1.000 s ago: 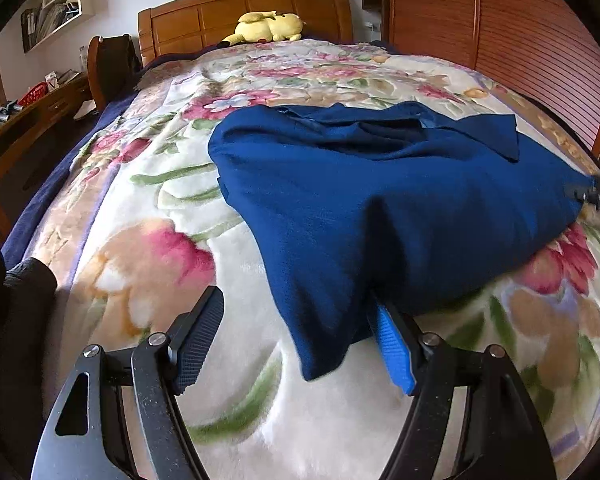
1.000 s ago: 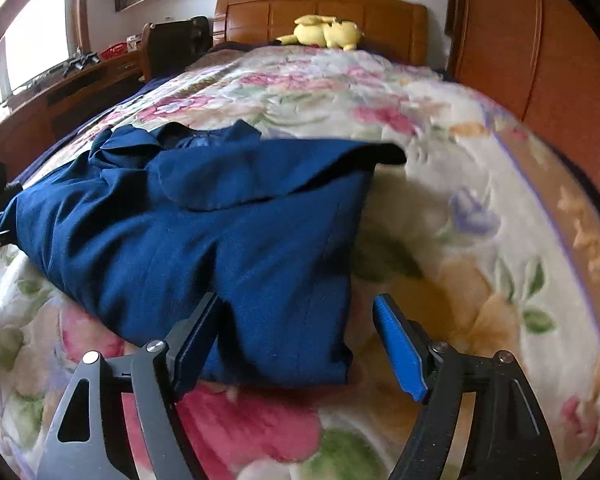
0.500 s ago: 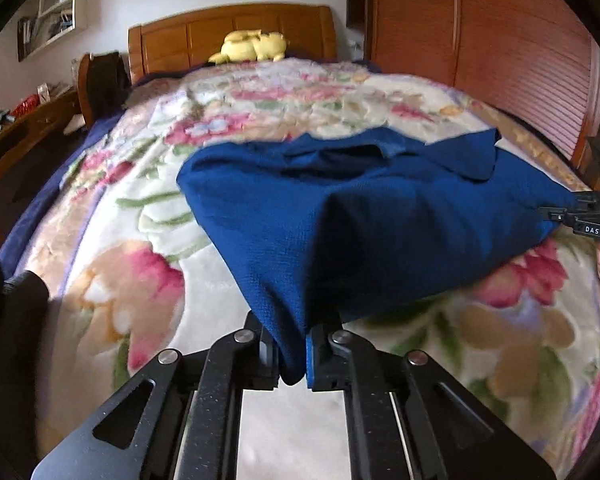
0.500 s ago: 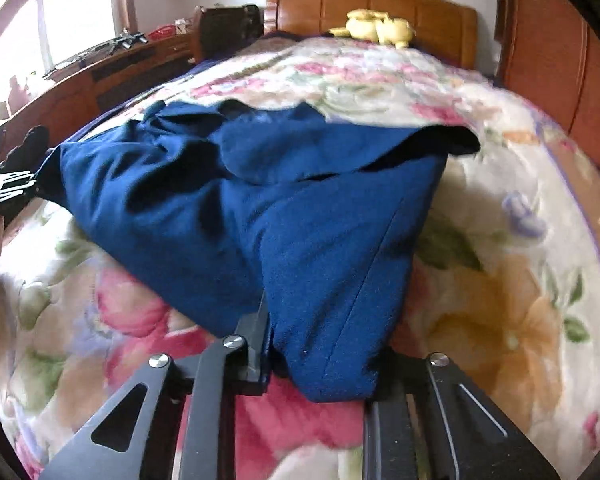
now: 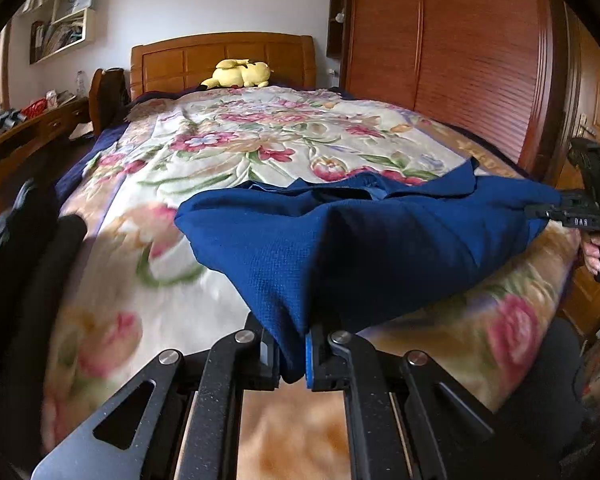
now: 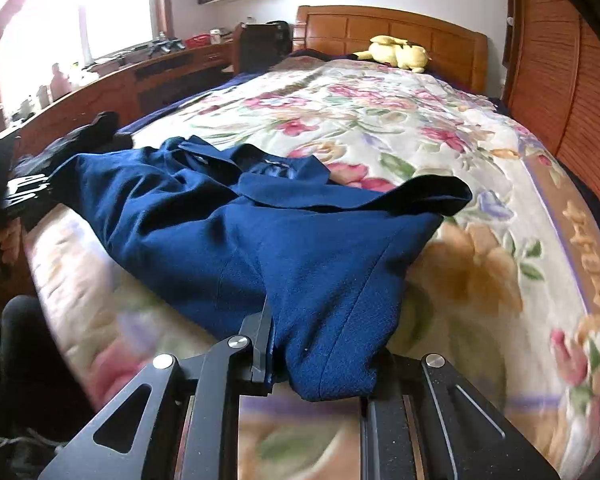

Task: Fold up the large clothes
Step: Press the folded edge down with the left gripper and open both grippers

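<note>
The bed carries a floral blanket across its whole top, with a wooden headboard at the far end and a wooden wardrobe along one side. The navy blue garment lies across the near end of that blanket, bunched and creased, with one flap standing up at its far edge in your right wrist view.

Your left gripper has its jaws pressed together on a near corner of the garment; the cloth runs up out of the pinch and spreads away from you. Your right gripper is likewise closed on the opposite near corner: one finger shows against the cloth, while the other is covered by the draped fabric. In both views the garment rises from the jaws and drapes back onto the blanket, stretched between the two grippers; each gripper appears at the garment's far side in the other's view.

A yellow plush toy rests against the headboard, well apart from the garment.
</note>
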The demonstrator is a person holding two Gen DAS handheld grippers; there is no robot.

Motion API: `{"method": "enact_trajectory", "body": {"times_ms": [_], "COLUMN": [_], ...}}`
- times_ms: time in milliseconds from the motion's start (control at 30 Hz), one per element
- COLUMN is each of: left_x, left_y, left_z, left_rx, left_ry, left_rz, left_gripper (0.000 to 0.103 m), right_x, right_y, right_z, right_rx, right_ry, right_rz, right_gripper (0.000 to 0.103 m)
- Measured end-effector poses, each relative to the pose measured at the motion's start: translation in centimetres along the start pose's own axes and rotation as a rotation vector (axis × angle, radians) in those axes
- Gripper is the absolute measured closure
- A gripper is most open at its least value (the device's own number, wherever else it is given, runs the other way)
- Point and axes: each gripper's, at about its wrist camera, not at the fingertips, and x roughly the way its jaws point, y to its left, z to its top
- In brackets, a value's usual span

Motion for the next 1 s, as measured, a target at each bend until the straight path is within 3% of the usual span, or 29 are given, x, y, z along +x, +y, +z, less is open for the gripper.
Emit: {"method": "enact_trajectory", "body": {"times_ms": [133,333,467,567,633,700,733,800,1000], "left_x": [-1.6,-1.1,-1.5,-2.7,-3.5,-4.2,-4.5,-4.9,-4.3], "left_y": [-0.4,-0.7,-0.9,-0.4,0.0,0.2,0.3,0.3,-0.6], "left_z": [-2.0,-3.7,-3.8,-3.8,-3.6,-3.1,-2.8,-2.1,0.7], "left_rx": [-0.030,-0.071,-0.068,-0.077,-0.088,-0.089,-0.088,-0.087,-0.071], "left_ry": [0.000,0.020,0.015,-0.004,-0.024,-0.049,-0.059,-0.086,-0.143], "left_rz": [0.019,0.056,0.091,0.104,0.099,0.112,0.116,0.115,0.114], "left_gripper": [0.094,0.093,0.089,0.076,0.061,0.054,0.041,0.025,0.024], "right_x": [-2.5,-2.2,-2.4,-3.8,-4.6,-5.4,-5.7,-6.3,-6.5], "right_y": [1.1,1.1,1.6,2.5,2.7,2.6,2.5,2.5,2.7], "right_z": [-1.5,-2.3,-1.9,-1.9,-2.1,-1.9,-1.7,-1.2,0.3], "right_rx": [0.001,0.013,0.016,0.013,0.009,0.013,0.014,0.003,-0.021], "right_ry": [0.010,0.024,0.028,0.018,-0.003,-0.022,-0.031,-0.048,-0.097], "right_rz": [0.021,-0.014,-0.051,-0.077,-0.095,-0.100,-0.103,-0.125,-0.138], "right_gripper": [0.086,0.082,0.071,0.062,0.055,0.055,0.055,0.053,0.051]}}
